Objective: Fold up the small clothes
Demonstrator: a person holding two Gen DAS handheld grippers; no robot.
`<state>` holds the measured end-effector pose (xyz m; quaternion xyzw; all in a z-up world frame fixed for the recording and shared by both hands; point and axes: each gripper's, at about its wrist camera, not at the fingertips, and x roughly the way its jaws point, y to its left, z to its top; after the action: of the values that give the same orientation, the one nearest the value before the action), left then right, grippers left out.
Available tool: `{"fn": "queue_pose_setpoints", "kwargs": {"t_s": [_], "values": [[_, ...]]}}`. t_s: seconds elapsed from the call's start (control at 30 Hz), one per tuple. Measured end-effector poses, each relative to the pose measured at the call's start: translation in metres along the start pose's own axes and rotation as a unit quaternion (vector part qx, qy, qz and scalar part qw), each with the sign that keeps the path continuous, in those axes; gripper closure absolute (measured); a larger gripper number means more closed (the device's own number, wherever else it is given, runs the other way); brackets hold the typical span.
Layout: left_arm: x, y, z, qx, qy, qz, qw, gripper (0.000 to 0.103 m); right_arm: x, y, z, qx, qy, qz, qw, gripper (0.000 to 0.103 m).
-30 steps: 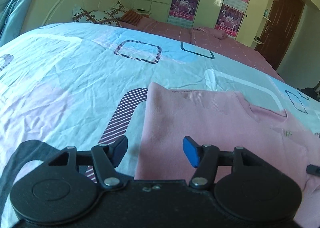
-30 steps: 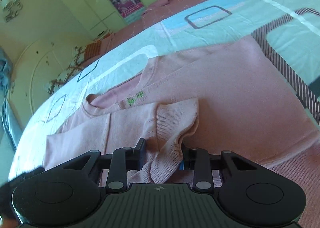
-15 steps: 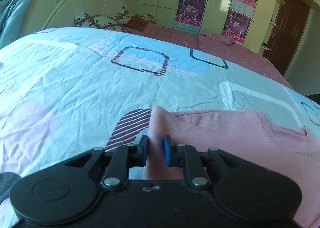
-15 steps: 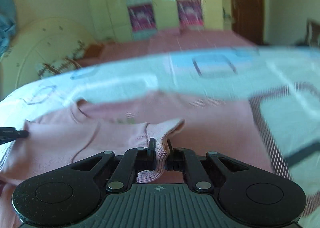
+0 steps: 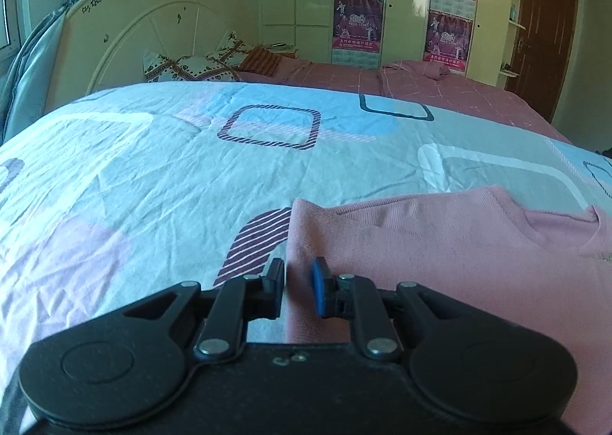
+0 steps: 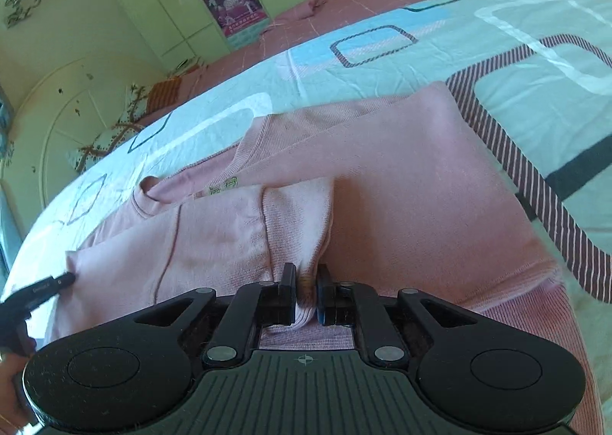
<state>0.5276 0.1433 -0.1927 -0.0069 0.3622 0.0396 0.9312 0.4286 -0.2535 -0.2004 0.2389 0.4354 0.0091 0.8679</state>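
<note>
On the patterned bedspread (image 5: 160,175) the pink sweater (image 6: 401,182) lies flat, its collar toward ten o'clock in your right view. Your right gripper (image 6: 306,291) sits low and level, fingers pinching the folded-over sleeve cuff (image 6: 298,213). Your left gripper (image 5: 298,291), also low, is nearly closed on the sweater's side edge at twelve o'clock; a firm grip cannot be told.
</note>
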Motion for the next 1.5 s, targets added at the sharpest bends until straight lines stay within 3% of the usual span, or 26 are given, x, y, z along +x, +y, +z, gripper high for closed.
{"fn": "queue_pose_setpoints", "kwargs": {"t_s": [0.1,0.13,0.3,0.5,0.6,0.77,0.93,1.03,1.1,1.3,1.5], "values": [[-0.018,0.0,-0.006,-0.001,0.005,-0.008,1.0,0.084,-0.008,-0.001,0.001,-0.002,-0.019,-0.019,1.0,0.058],[-0.024,0.001,-0.008,-0.004,0.006,-0.013,0.9999,0.084,-0.011,0.001,0.001,-0.008,-0.028,-0.026,0.999,0.057],[-0.056,-0.009,-0.027,-0.006,0.016,-0.044,0.9989,0.077,-0.024,0.02,-0.004,-0.054,-0.066,-0.038,0.996,0.057],[-0.077,-0.031,-0.054,-0.014,0.033,-0.09,0.9953,0.077,-0.015,0.056,-0.023,-0.14,-0.05,-0.023,0.989,0.057],[-0.078,-0.035,-0.066,-0.001,0.037,-0.083,0.9958,0.076,-0.009,0.06,-0.03,-0.158,-0.04,-0.025,0.986,0.057],[-0.076,-0.035,-0.069,0.007,0.039,-0.075,0.9964,0.075,0.006,0.048,-0.038,-0.198,-0.011,-0.065,0.978,0.057],[-0.078,-0.039,-0.066,0.004,0.046,-0.063,0.997,0.076,-0.006,0.046,-0.037,-0.172,-0.018,-0.053,0.983,0.057],[-0.08,-0.041,-0.066,0.005,0.05,-0.055,0.9972,0.076,-0.001,0.047,-0.043,-0.201,-0.004,-0.065,0.977,0.057],[-0.084,-0.042,-0.062,-0.005,0.055,-0.056,0.9969,0.076,-0.009,0.048,-0.04,-0.189,-0.007,-0.052,0.981,0.057],[-0.106,-0.07,-0.059,-0.002,0.051,-0.089,0.9947,0.073,-0.028,0.059,-0.044,-0.181,-0.014,-0.011,0.983,0.057],[-0.114,-0.107,-0.071,0.025,0.061,-0.107,0.9921,0.073,-0.029,0.07,-0.057,-0.199,-0.003,0.0,0.98,0.057]]}}
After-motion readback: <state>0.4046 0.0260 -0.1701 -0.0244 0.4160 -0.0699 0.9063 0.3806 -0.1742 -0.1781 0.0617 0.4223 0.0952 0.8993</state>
